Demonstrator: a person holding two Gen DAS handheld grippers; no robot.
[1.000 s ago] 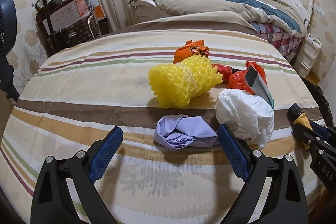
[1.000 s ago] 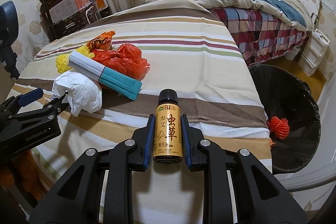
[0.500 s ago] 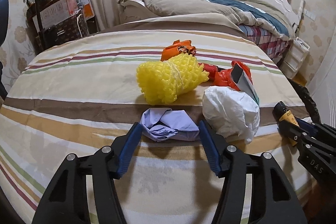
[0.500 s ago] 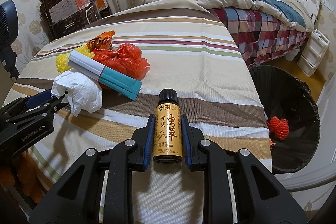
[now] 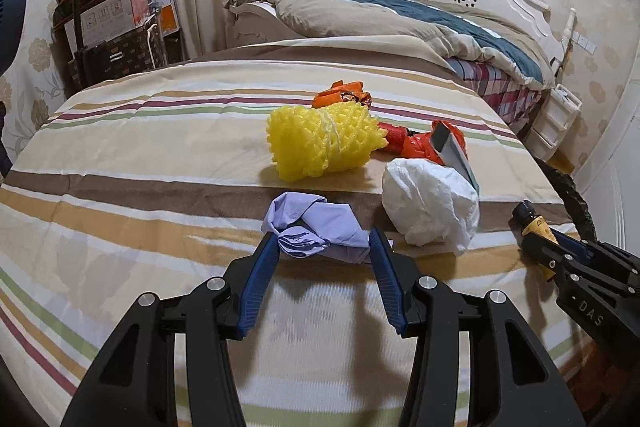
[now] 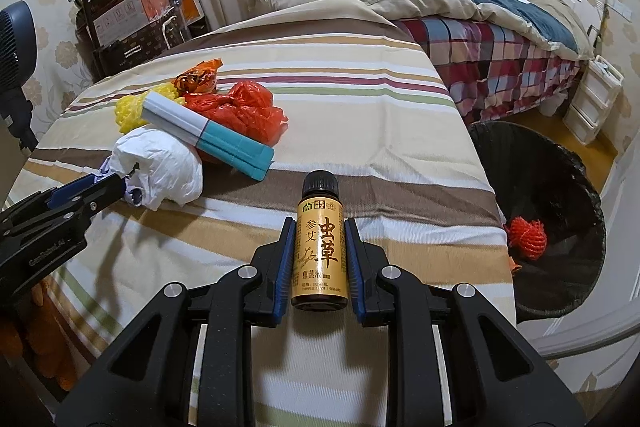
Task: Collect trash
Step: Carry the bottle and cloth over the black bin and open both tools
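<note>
Left wrist view
- left hand-held gripper point(image 5: 324, 247): jaws have just been closing in; the blue pads now sit right against both sides of the crumpled lilac wad point(image 5: 314, 229), so it's pinched, still lying on the bedspread
- striped bedspread point(image 5: 132, 155): all the trash is spread across it
- yellow foam net point(image 5: 322, 143): just behind the lilac wad, not touching it
- white crumpled bag point(image 5: 430, 205): just right of the wad
- red plastic bag point(image 5: 416, 145): behind the white one, with a grey-and-teal box point(image 5: 454, 153) leaning on it
- orange wrapper point(image 5: 342, 95): farthest back, behind the foam net

Right wrist view
- right hand-held gripper point(image 6: 319, 249): clamped on a small amber bottle point(image 6: 320, 255) with a black cap, cap pointing away, held above the bedspread edge
- black trash bin point(image 6: 560, 187): on the floor to the right of the bed, with an orange net ball point(image 6: 526, 233) inside
- pile: the white bag, teal box and red bag sit off to the left; the left hand-held gripper comes in from the left edge
</note>
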